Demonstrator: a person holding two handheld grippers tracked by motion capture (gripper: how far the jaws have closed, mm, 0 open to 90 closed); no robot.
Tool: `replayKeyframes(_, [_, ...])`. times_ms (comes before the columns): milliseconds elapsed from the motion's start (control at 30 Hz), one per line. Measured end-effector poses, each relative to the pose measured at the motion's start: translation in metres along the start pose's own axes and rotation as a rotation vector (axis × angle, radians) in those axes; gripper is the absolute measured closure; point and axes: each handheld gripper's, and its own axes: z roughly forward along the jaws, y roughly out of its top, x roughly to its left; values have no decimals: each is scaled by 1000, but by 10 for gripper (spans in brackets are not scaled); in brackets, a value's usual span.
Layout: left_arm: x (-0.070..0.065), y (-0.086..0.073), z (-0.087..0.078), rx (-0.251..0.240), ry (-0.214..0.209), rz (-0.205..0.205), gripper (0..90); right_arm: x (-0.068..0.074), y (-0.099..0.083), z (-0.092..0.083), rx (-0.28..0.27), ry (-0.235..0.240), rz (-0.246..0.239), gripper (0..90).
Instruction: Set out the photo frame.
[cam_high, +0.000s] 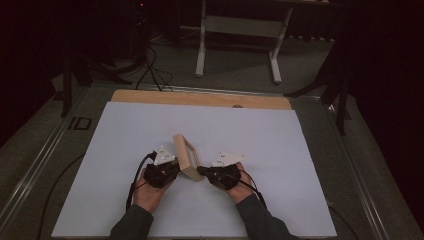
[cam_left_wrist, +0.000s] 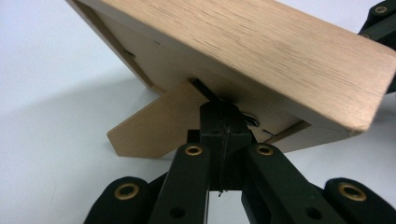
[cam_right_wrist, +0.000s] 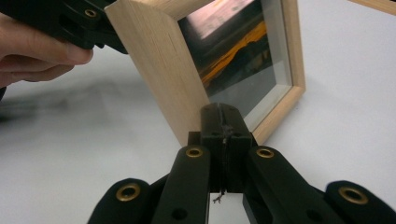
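A person's left gripper (cam_high: 167, 170) and right gripper (cam_high: 205, 171) are flanking a wooden picture frame (cam_high: 186, 156) that is standing tilted on the white tabletop (cam_high: 125, 150), a little in from the middle of its near edge. At the left, the left gripper's fingers (cam_left_wrist: 223, 122) are pressed fully together with nothing held between them, their tips pushing against the frame's back panel right where the fold-out easel leg (cam_left_wrist: 149, 128) is hinged. In the middle, the frame is leaning on that leg, its glass front (cam_right_wrist: 243, 56) facing the right gripper. At the right, the right gripper's fingers (cam_right_wrist: 223, 122) are likewise closed tight on nothing, their tips resting against the light wood of the frame's near bottom corner. The risk is that neither tool is actually gripping the frame, so it is only being propped between two blunt points: a harder nudge from the left would likely be tipping it forward onto its glass, while a slip at the hinge could be folding the leg flat and dropping the frame backward. Pressure from the right corner alone could be spinning it on the smooth tabletop or sliding it towards the near edge.
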Motion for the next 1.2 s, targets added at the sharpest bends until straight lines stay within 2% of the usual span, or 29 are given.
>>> replayKeyframes(533, [5,-3,1,-6,8,-15,897,7,0,6,8,17,-8,895])
replayKeyframes(1000, [9,-4,2,-14,10,-28,896,13,1,10,9,13,-10,893])
replayKeyframes(1200, [12,-5,0,-25,34,-37,819,12,2,8,8,2,-21,836])
